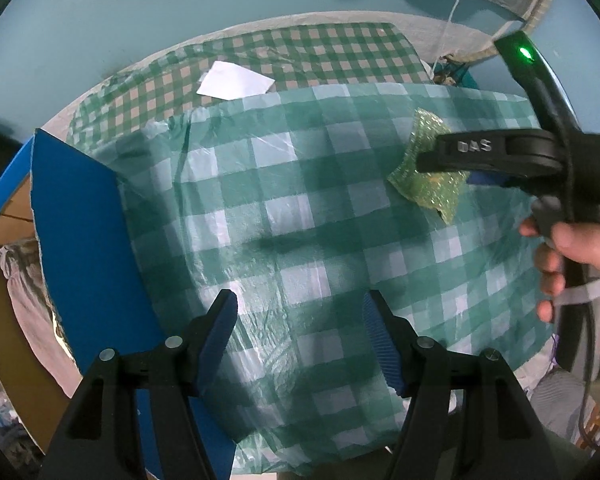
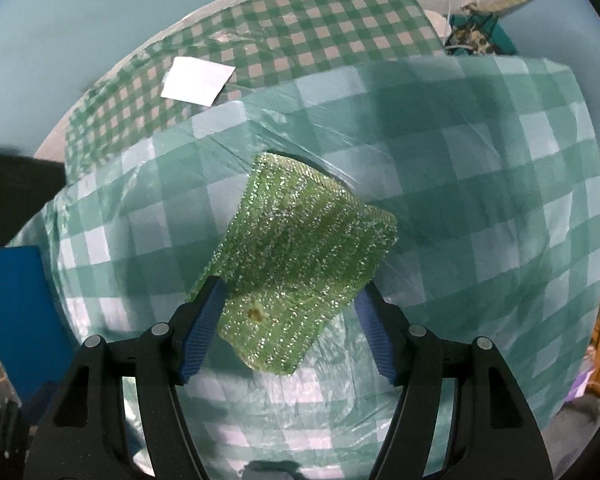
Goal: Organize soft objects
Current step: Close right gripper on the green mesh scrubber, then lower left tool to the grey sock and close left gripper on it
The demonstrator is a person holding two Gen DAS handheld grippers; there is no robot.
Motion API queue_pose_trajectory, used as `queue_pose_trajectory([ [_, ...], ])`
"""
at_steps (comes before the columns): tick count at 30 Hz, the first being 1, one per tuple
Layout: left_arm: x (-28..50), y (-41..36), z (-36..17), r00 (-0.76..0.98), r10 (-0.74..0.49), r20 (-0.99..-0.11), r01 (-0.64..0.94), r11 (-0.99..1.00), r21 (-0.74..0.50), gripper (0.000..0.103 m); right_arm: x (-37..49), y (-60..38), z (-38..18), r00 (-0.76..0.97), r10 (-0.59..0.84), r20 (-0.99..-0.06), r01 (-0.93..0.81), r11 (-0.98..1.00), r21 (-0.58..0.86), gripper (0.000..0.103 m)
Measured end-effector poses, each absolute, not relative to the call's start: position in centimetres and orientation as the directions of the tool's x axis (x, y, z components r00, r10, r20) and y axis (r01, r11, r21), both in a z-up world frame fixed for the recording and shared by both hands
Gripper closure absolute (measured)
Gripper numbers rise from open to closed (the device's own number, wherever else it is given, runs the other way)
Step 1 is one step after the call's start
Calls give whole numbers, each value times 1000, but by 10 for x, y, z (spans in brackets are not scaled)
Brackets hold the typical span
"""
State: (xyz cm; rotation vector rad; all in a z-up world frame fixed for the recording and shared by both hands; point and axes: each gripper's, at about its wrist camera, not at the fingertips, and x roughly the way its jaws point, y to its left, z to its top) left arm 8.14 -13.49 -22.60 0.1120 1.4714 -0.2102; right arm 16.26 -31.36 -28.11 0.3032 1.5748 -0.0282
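A glittery green sponge (image 2: 300, 256) lies on the teal checked plastic cloth (image 2: 480, 208). My right gripper (image 2: 290, 304) is open, its blue-padded fingers on either side of the sponge's near end. In the left wrist view the sponge (image 1: 424, 168) sits at the right, partly hidden by the right gripper (image 1: 448, 164) over it. My left gripper (image 1: 300, 312) is open and empty, above the cloth near its front.
A blue box flap (image 1: 80, 240) stands at the left of the cloth. A white paper (image 1: 234, 80) lies on a small-checked green cloth (image 1: 320, 52) behind. A teal wall is at the back. A hand (image 1: 572, 264) holds the right gripper.
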Motion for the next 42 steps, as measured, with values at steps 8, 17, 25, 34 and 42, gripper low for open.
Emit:
queue_pose_trajectory([
  [8,73,-136,-224,78,-68,-995,265,963,-45,36,166,-288,-283,-3,41,-999,121,992,40,36],
  [17,63,-134,-228,61,-80,-995,261,963,-61,36,161,-269,-277,20,69,-997,-18,998,68,85],
  [25,52,-131,-225,62,-83,-995,264,962,-64,36,144,-269,-275,1,148,-989,-44,988,148,89],
  [34,34,-138,-222,57,-113,-992,284,954,-93,33,105,-282,-266,-10,194,-981,-40,980,194,89],
  [42,13,-151,-229,20,-142,-990,302,944,-130,28,70,-300,-256,-3,212,-977,-21,977,212,89],
])
